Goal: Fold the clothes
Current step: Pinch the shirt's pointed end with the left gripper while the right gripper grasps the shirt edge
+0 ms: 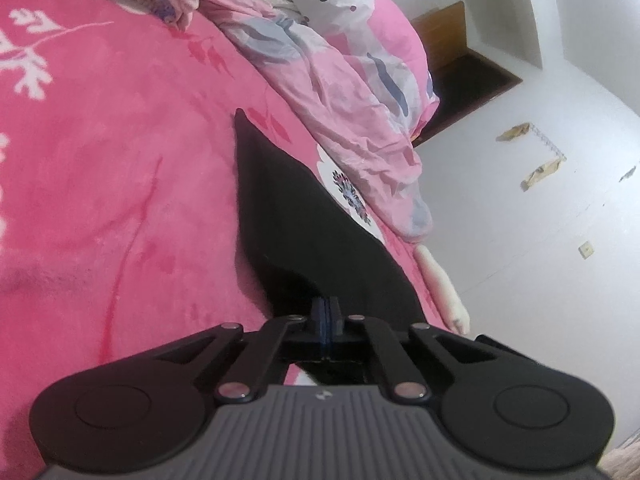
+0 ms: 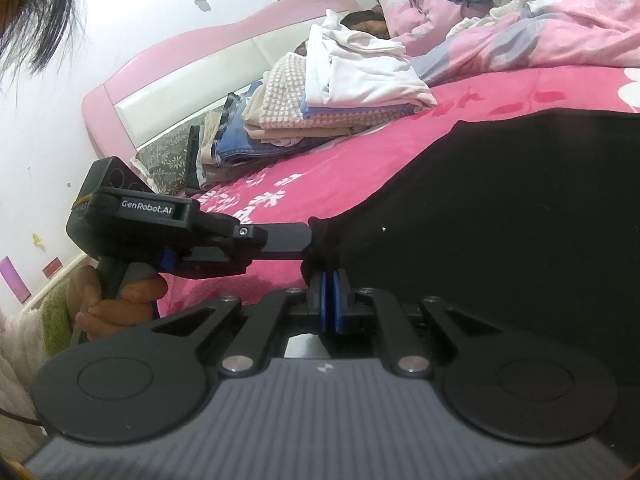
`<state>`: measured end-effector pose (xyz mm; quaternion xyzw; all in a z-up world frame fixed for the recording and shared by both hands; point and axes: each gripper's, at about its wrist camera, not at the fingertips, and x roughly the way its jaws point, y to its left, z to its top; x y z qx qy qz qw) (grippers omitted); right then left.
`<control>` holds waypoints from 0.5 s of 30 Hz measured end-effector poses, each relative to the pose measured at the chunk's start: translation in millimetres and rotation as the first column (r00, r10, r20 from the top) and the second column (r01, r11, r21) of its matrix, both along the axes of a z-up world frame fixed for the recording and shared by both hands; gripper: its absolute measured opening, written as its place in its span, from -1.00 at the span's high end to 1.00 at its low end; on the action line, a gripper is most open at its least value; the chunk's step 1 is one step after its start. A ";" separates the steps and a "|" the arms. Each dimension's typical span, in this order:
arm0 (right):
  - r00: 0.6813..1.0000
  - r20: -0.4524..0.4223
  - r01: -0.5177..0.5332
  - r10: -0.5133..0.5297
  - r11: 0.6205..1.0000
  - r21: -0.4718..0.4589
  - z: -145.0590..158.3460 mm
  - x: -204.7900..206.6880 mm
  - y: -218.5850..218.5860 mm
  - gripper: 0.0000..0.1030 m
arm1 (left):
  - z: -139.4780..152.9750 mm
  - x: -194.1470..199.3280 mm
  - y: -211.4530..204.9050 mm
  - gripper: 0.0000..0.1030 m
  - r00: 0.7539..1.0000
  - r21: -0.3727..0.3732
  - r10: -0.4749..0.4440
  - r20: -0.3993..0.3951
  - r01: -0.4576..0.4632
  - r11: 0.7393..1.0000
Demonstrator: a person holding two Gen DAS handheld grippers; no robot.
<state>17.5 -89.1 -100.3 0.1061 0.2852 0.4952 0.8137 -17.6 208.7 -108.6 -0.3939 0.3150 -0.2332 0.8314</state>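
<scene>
Pinching one edge of the black garment, the left claw and right claw sit pressed together on cloth, side by side. Its long axis runs away from both across the pink bed, toward the quilt.

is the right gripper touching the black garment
Touching: the right wrist view shows the right gripper closed on an edge of the black garment.

Flat black fabric garment runs off the right-wrist view's right edge; folded clothes stack near the pink headboard hides its lower layers.
</scene>
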 end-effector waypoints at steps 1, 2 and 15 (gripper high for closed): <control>1.000 -0.003 0.001 -0.001 1.000 0.002 -0.4 0.1 0.0 0.91 | 0.0 -0.7 2.7 1.00 1.000 -0.009 0.002 -0.003 -0.002 1.000; 1.000 -0.005 0.000 0.000 1.000 0.004 -0.8 0.4 -0.1 0.91 | 0.3 -1.2 5.2 1.00 1.000 -0.014 0.005 -0.006 -0.005 1.000; 1.000 -0.018 -0.005 0.005 1.000 0.011 -4.3 3.1 0.0 0.92 | 3.2 -16.0 34.0 1.00 0.999 0.030 0.045 -0.022 -0.045 0.999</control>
